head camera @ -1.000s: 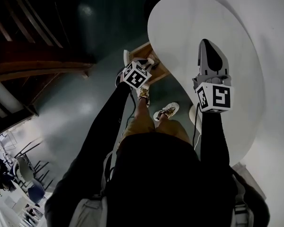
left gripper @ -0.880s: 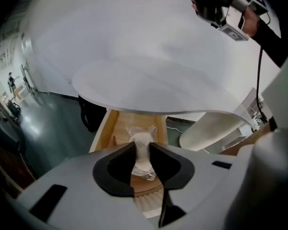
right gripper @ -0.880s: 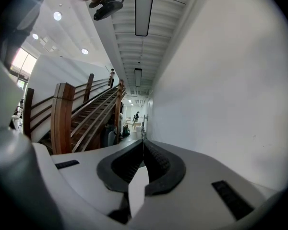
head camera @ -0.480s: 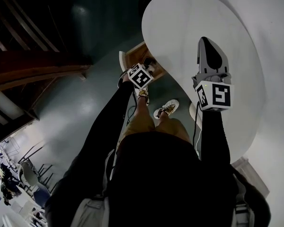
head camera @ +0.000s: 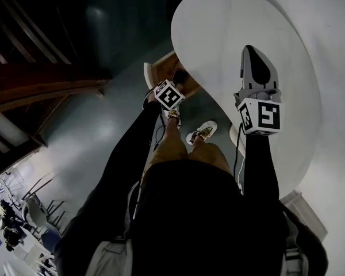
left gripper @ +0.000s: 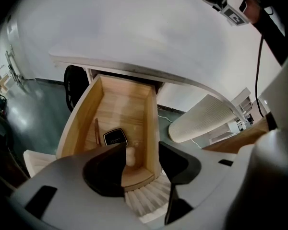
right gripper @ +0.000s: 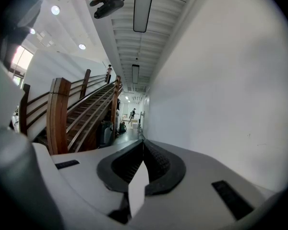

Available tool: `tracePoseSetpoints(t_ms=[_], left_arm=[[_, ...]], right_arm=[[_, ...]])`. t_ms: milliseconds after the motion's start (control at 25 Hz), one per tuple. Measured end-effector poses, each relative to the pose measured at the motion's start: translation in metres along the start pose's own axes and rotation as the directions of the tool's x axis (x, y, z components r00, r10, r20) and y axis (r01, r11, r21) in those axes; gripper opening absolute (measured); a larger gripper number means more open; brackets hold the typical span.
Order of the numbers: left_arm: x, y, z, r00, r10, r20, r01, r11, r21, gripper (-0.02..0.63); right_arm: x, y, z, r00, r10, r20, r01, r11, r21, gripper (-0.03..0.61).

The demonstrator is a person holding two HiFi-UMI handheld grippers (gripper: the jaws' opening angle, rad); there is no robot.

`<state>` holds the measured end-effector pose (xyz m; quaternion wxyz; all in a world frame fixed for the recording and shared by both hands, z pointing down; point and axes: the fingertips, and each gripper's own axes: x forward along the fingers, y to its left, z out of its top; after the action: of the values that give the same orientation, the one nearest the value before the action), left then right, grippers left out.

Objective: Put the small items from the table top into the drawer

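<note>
Well, the white desk [head camera: 218, 27] has a wooden drawer [left gripper: 134, 104] pulled out from under its edge. Beside the drawer, the right tongs [right gripper: 143, 145] hover over the desk, closed on nothing. Above the drawer, the left tongs [left gripper: 141, 148] point down, jaws apart and just opened wider, gripping nothing. Inside the drawer lie a black case [left gripper: 115, 137], a thin brown stick [left gripper: 97, 131] and a small pale item [left gripper: 130, 156].
</note>
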<state>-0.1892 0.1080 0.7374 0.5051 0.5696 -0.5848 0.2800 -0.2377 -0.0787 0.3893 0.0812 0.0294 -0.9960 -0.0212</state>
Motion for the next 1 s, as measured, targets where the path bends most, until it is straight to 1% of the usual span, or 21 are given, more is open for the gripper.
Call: tracePoseSetpoints(t_ms=[200,320,400,440,480,520,600,680,760,840,880,920,960,1000], left_arm=[[-0.001,0.001,0.001,1.000,-0.005,0.009,0.005,1.000,-0.004,0.227],[-0.008,0.006,0.004,0.999,0.011,0.031,-0.011,1.000,-0.014,0.227],[-0.022,0.017,0.009,0.995,0.053,0.082,-0.049,0.998,-0.044,0.225],[-0.033,0.025,0.013,0.988,0.089,0.123,-0.082,0.994,-0.066,0.225],[-0.046,0.034,0.019,0.977,0.134,0.168,-0.120,0.989,-0.089,0.225],[-0.061,0.043,0.025,0.960,0.180,0.214,-0.159,0.981,-0.108,0.225],[-0.093,0.058,0.039,0.919,0.256,0.301,-0.225,0.965,-0.134,0.225],[-0.130,0.069,0.054,0.870,0.317,0.378,-0.280,0.948,-0.151,0.225],[-0.167,0.077,0.071,0.813,0.365,0.454,-0.325,0.931,-0.167,0.225],[-0.208,0.078,0.094,0.749,0.396,0.531,-0.363,0.916,-0.172,0.225],[-0.230,0.077,0.106,0.713,0.410,0.568,-0.384,0.907,-0.172,0.225],[-0.253,0.076,0.119,0.670,0.426,0.609,-0.409,0.895,-0.176,0.225],[-0.277,0.075,0.131,0.616,0.444,0.651,-0.437,0.880,-0.187,0.225],[-0.301,0.073,0.142,0.555,0.463,0.692,-0.465,0.862,-0.203,0.225]], right_arm=[[0.001,-0.001,0.001,1.000,-0.004,0.005,0.004,1.000,-0.005,0.028],[-0.001,-0.001,0.006,1.000,-0.011,0.013,0.011,1.000,-0.008,0.026],[-0.001,0.002,0.013,1.000,-0.013,0.028,0.014,1.000,-0.017,0.028],[0.000,0.003,0.017,0.999,-0.013,0.037,0.014,1.000,-0.024,0.027],[0.001,0.004,0.021,0.999,-0.013,0.046,0.014,0.999,-0.029,0.026],[0.002,0.004,0.025,0.998,-0.015,0.055,0.016,0.999,-0.031,0.028],[0.002,0.004,0.036,0.997,-0.019,0.080,0.022,0.999,-0.034,0.028],[0.002,0.003,0.047,0.994,-0.021,0.110,0.025,0.999,-0.038,0.026],[0.001,0.004,0.055,0.991,-0.023,0.133,0.028,0.999,-0.039,0.028],[0.001,0.005,0.061,0.988,-0.024,0.149,0.030,0.999,-0.038,0.028],[0.000,0.006,0.063,0.987,-0.023,0.157,0.029,0.999,-0.039,0.026],[0.000,0.008,0.067,0.986,-0.021,0.165,0.028,0.999,-0.041,0.026],[-0.001,0.009,0.070,0.985,-0.019,0.174,0.027,0.999,-0.044,0.028],[-0.002,0.011,0.074,0.983,-0.017,0.182,0.026,0.999,-0.047,0.026]])
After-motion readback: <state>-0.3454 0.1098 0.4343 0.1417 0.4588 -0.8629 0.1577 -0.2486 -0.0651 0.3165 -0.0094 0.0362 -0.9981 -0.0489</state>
